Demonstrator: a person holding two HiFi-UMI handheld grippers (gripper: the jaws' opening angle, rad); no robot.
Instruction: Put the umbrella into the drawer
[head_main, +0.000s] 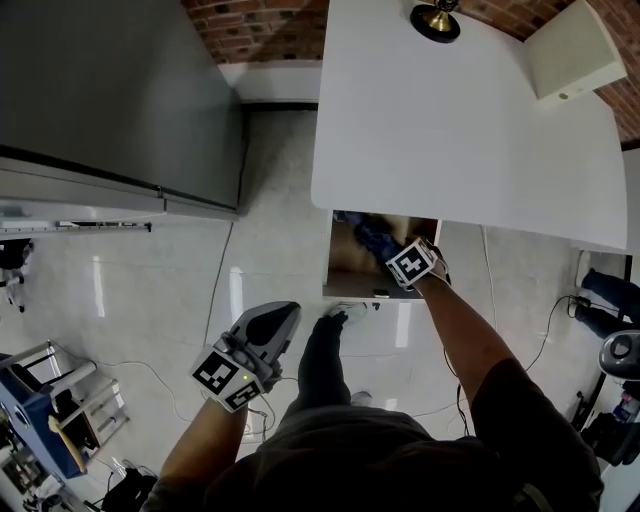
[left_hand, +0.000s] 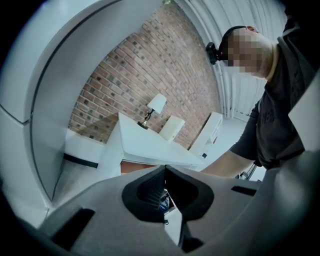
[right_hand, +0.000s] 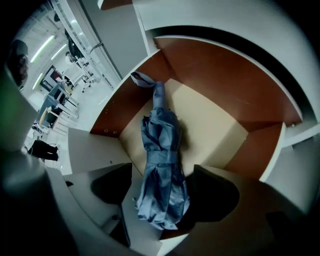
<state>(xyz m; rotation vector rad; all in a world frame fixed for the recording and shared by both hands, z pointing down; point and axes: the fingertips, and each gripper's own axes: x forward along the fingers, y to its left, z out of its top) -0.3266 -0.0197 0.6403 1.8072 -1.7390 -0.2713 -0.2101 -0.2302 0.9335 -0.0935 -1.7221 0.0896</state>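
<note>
Umbrella (right_hand: 160, 135) in drawer (right_hand: 215, 125) — right gripper (right_hand: 162, 175) agape

The umbrella (right_hand: 161, 160) is crumpled cloth, the drawer (right_hand: 220, 125) smooth wood, the floor (head_main: 270, 250) glossy.

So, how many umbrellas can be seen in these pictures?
1. The folded blue umbrella lies inside the open drawer, between the open jaws of the right gripper. The drawer's back part runs under the table, so another may be hidden there.
</note>
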